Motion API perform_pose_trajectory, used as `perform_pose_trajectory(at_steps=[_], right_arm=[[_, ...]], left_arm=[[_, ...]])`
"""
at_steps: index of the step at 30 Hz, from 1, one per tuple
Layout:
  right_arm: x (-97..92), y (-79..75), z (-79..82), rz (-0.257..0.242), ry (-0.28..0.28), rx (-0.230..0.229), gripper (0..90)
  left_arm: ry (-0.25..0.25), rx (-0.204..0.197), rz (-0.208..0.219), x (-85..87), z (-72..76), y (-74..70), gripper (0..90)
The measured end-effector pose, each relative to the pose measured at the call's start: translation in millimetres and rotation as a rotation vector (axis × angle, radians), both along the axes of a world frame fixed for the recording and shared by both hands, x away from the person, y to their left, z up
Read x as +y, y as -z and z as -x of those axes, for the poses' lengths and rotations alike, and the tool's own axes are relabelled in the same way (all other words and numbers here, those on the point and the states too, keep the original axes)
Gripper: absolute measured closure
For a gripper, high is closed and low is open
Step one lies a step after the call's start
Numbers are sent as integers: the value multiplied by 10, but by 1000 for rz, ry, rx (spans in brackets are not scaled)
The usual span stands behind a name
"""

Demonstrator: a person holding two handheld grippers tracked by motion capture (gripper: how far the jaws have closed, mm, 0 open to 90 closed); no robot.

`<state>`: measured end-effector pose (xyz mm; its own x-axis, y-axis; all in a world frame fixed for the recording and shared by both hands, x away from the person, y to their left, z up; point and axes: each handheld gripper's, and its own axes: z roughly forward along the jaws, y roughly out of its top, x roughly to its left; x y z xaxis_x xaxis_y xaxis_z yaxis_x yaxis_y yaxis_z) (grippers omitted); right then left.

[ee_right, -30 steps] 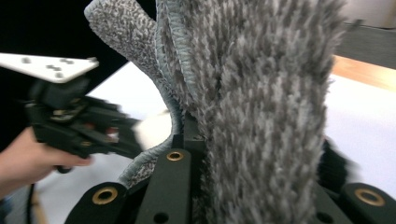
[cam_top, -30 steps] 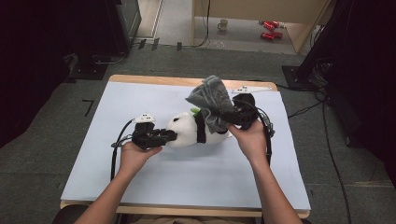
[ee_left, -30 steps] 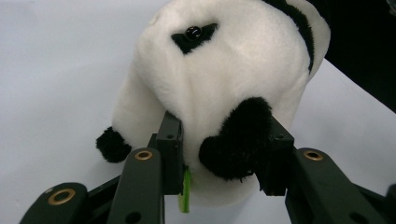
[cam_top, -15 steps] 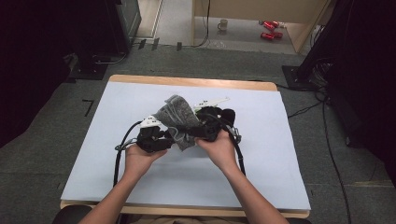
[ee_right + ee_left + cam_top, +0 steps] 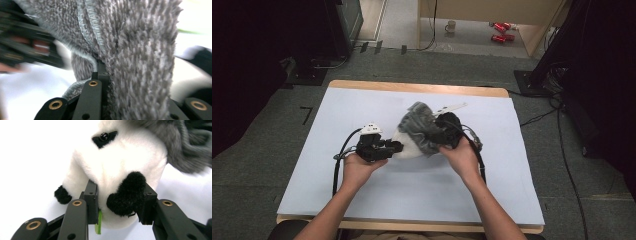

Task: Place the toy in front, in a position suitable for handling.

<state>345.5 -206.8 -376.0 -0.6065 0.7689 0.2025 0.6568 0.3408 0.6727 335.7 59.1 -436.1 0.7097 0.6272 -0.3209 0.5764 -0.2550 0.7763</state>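
Observation:
A white and black panda plush (image 5: 408,147) lies on the white table cover (image 5: 362,200). My left gripper (image 5: 394,147) is shut on it. In the left gripper view the two pads press the plush (image 5: 120,157) from both sides around a black patch, between the tips of that gripper (image 5: 120,192), and a green tag (image 5: 99,222) hangs below. A grey fuzzy cloth (image 5: 419,125) is draped over the plush's right side. My right gripper (image 5: 439,135) is shut on the cloth. In the right gripper view the cloth (image 5: 140,50) covers one jaw of that gripper (image 5: 120,75).
Black cables (image 5: 337,160) trail from both grippers across the cover. A white strip (image 5: 452,106) lies just behind the cloth. The wooden table edge (image 5: 412,87) runs along the far side. A mug (image 5: 452,25) and red cans (image 5: 499,30) sit on the floor beyond.
My right gripper has carried the grey cloth down and to the left, onto the plush. The left gripper and the plush have stayed in place.

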Motion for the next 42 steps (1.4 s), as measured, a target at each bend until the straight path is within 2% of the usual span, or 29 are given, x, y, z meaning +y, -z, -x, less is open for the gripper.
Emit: perform_pose_trajectory(at_steps=[1,2,6,8,15,18,21,22,24,25,27,29,31,32,33,35,38,42], right_arm=[[-118,15,-32,-37,15,20,798],[-252,25,-69,-95,42,49,797],[-501,-36,-109,-82,113,22,800],[-634,-45,-133,-104,134,26,801],[-804,-41,-154,-98,183,2,801],[-893,-36,-156,-114,208,-1,800],[-916,-34,-158,-97,218,-13,799],[-914,-44,-155,-76,229,-24,799],[-902,-88,-133,10,252,-72,799],[-901,-122,-117,31,264,-85,800],[-914,-212,-79,18,272,-105,800],[-912,-329,-27,-30,263,-116,800],[-867,-458,39,-69,234,-134,801],[-832,-518,70,-99,210,-134,800],[-784,-570,101,-127,187,-135,800],[-659,-634,154,-173,125,-135,800],[-413,-628,210,-206,37,-115,800],[-103,-471,215,-218,-48,-59,800]], left_arm=[[1,0,4,-5,-5,0,609],[3,-1,9,-14,-5,-3,610],[7,5,20,-3,-20,2,610],[8,3,27,-12,-17,-2,610],[12,15,34,-3,-28,-2,610],[16,30,45,13,-43,4,613],[55,50,78,9,-40,-9,641],[72,51,81,7,-36,-19,651],[89,58,79,0,-29,-41,664],[96,76,90,9,-28,-53,668],[102,123,126,48,-27,-88,676],[107,176,169,113,-29,-136,678],[99,213,186,157,-21,-168,677],[91,221,185,165,-18,-173,675],[86,212,172,163,-14,-169,673],[59,220,187,164,-26,-149,669],[32,212,183,170,-57,-120,661],[6,203,175,157,-73,-96,651]])
